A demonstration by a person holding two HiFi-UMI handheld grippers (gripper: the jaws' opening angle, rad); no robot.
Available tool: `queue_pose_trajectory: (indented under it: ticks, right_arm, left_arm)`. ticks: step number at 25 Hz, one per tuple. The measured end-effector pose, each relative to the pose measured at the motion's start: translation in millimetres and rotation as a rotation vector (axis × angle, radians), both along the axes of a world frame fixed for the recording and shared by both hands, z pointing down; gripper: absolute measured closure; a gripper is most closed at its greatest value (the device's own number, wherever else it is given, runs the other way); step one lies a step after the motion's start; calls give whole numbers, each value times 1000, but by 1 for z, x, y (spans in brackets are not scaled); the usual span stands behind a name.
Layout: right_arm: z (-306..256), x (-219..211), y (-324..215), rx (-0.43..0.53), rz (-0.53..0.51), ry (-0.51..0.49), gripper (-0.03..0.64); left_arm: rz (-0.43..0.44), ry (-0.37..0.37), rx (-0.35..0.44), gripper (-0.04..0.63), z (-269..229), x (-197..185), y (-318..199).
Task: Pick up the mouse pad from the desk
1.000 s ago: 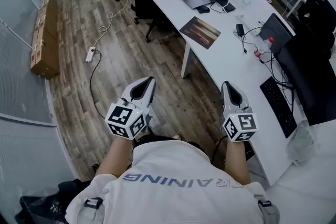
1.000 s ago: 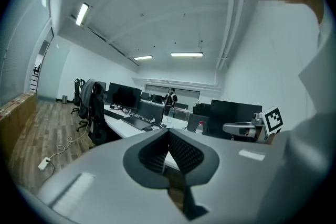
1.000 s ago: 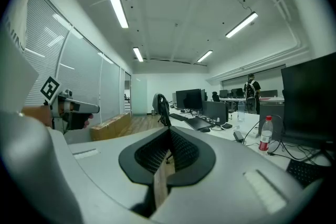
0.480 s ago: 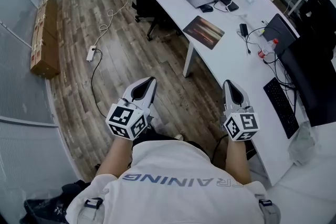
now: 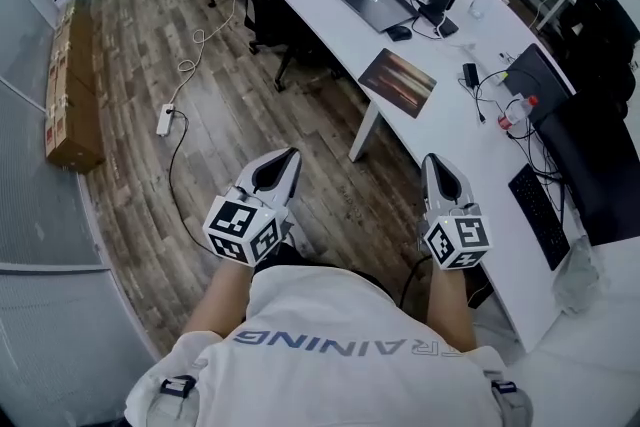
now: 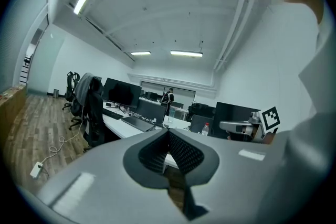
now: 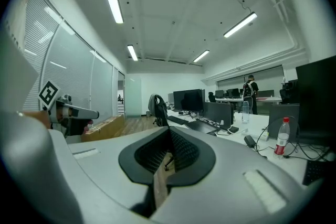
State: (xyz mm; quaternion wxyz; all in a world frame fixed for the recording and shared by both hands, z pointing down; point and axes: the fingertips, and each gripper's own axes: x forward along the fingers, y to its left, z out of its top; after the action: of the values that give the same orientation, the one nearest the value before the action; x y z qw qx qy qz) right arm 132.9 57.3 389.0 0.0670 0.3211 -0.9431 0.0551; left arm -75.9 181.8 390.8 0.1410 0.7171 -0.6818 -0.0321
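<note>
So nothing is getting grabbed at this point. The left tool [image 5: 286, 159] is sitting with its jaws closed right together and nothing between them. The right tool [image 5: 431, 165] is doing the same: pinched fully closed and empty. The person is holding both out in front at waist height, pointing roughly level, over the wood floor [image 5: 200, 115] rather than over the surface [image 5: 440, 130]. My guess is that's just a carrying pose for walking up, since there's no reason to open the jaws with nothing in reach.

The mouse pad [image 5: 397, 82] is lying flat on the surface well ahead of both tools, close to the near edge. The laptop [image 5: 372, 0] is sitting further along, and the keyboard [image 5: 537, 212] is off to the right. The pad is the dark rectangle with a reddish-brown print.

Being near the edge is probably going to help, since a flat, thin pad is awkward to pinch from above. I'd say the next move is calling for getting closer, opening a tool and working a jaw under that edge.
</note>
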Motion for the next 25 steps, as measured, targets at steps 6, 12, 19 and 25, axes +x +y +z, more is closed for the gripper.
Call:
queue_pose_trajectory:
  ticks: [6,12,19,25]
  right_arm:
    - [-11,-59,-2,10,75,23,603]
    - [2,-81,-3,-28,140,55,603]
    - [11,-83,-33,-53,191,42,603]
    - [16,-72,-82,-61,210,15,603]
  left_arm:
    - [81,18,4,595,-3,-65,-21]
    - [151,46,11,595,2,-96,-41]
    - [189,57,-16,595,12,-103,-75]
    - [196,28,-30,595,9,-94,-125]
